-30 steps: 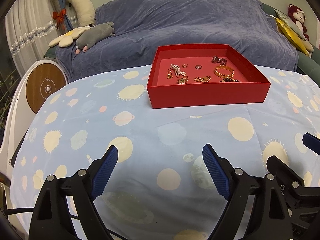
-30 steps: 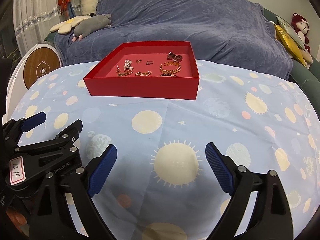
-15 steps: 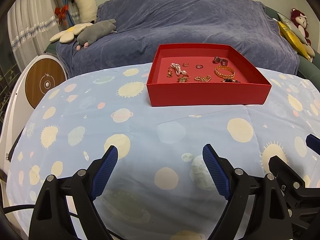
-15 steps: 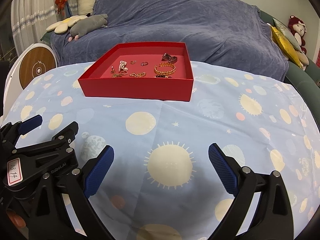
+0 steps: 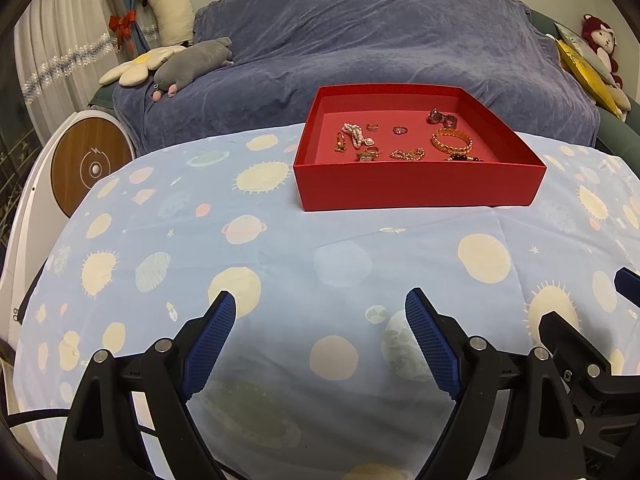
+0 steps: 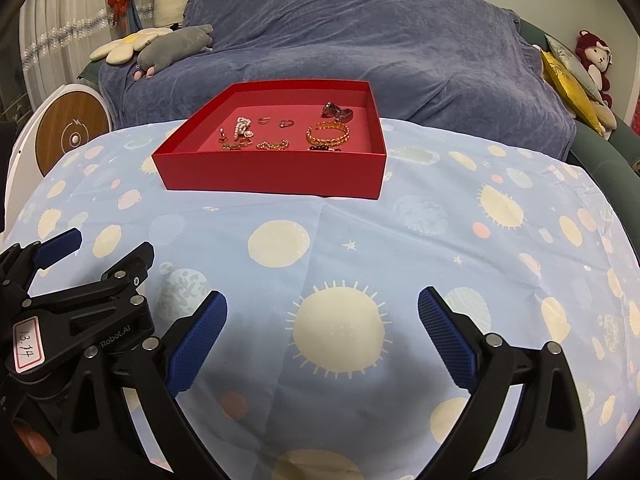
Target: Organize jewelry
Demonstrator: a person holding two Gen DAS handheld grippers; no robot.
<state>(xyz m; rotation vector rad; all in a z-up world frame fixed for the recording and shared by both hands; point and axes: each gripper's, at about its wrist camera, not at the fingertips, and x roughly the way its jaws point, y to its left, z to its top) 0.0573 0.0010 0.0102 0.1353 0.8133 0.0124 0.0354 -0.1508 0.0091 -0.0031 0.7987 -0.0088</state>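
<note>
A red open box (image 5: pixel 416 188) (image 6: pixel 276 176) stands on the table's far side. Inside lie a gold bangle (image 5: pixel 452 141) (image 6: pixel 328 133), a gold chain (image 5: pixel 408 155) (image 6: pixel 273 145), a pearl piece (image 5: pixel 354 133) (image 6: pixel 243 126), small rings (image 5: pixel 400 130) (image 6: pixel 286 123) and a dark piece (image 5: pixel 442 117) (image 6: pixel 337 111). My left gripper (image 5: pixel 320 312) is open and empty, low over the cloth, well short of the box. My right gripper (image 6: pixel 322 312) is open and empty, beside the left one, whose body (image 6: pixel 80 312) shows at the left of the right wrist view.
The table wears a light blue cloth with suns and planets (image 5: pixel 240 240). Behind it is a sofa under a blue-grey cover (image 5: pixel 380 40) with plush toys (image 5: pixel 188 64). A white round device with a wooden face (image 5: pixel 90 164) stands at the left.
Both grippers have drawn slightly back and up from the box; the view has tilted a little. Jaws stay open and the jewelry has not moved.
</note>
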